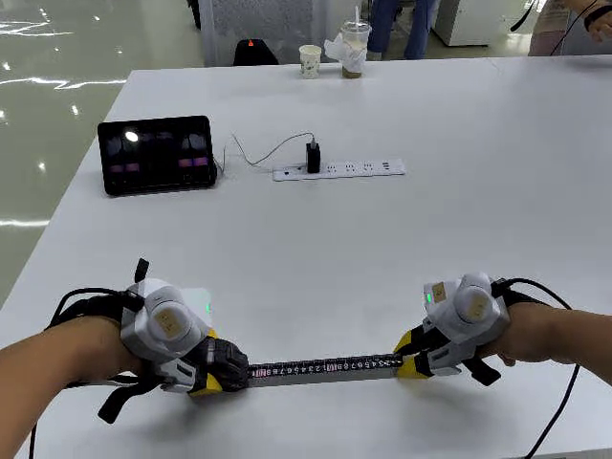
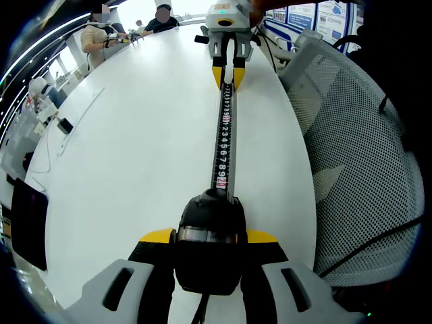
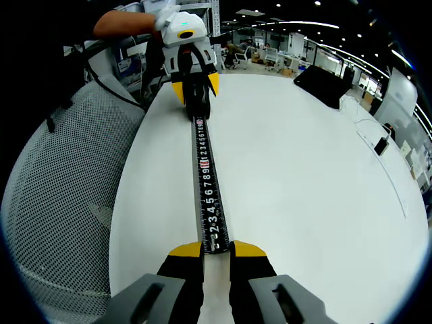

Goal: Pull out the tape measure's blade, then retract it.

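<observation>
Head view has the tape measure [image 1: 234, 368] along the near edge of the desk [image 1: 382, 249], its blade [image 1: 320, 367] running straight from left to right between my hands. My left gripper [image 1: 216, 369] is clamped on the case [image 2: 210, 250], and my right gripper [image 1: 409, 361] pinches the blade's tip. Retracting, I judge, means carrying my right hand leftward along that line. Right gripper view shows the tip caught between the jaws, which the gripper body hides in the head view.

Office: mesh chair [image 2: 364, 148], power strip [image 1: 339, 170]
</observation>
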`<state>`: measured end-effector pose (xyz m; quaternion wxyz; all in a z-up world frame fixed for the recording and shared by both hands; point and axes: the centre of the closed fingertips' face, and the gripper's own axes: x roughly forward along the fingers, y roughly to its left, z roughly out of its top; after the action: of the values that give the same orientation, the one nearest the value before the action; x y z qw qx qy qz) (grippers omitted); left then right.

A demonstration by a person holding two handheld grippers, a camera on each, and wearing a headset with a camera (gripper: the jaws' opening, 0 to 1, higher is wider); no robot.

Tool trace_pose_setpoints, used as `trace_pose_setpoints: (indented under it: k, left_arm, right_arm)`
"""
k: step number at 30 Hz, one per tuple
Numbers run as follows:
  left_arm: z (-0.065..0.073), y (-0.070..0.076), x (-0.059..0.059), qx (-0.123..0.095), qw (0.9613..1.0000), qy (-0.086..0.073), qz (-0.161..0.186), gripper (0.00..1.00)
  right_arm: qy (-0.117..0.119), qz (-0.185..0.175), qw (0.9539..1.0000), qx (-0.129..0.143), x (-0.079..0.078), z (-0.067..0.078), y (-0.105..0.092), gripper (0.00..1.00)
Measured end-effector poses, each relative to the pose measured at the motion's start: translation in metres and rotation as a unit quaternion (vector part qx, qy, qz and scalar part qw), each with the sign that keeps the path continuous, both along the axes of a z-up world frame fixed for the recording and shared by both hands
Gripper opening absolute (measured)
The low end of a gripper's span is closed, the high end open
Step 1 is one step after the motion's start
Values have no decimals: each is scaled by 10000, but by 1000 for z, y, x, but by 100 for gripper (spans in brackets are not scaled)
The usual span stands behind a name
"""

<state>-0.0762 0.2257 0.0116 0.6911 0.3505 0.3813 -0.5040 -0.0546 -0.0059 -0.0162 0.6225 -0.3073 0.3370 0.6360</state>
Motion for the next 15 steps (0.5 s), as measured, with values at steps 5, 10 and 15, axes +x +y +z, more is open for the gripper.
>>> trace_pose_setpoints:
  k: [5, 10, 15]
  left_arm:
    - [0, 0, 0, 1, 10000, 2, 0, 32]
    - [0, 0, 0, 2, 10000, 7, 4, 32]
    - [0, 0, 0, 5, 10000, 5, 0, 32]
  right_arm:
    - [-13, -24, 10000, -15, 2, 0, -5, 10]
    - [-13, -45, 10000, -31, 2, 0, -8, 10]
    - [-14, -71, 10000, -20, 1, 0, -9, 10]
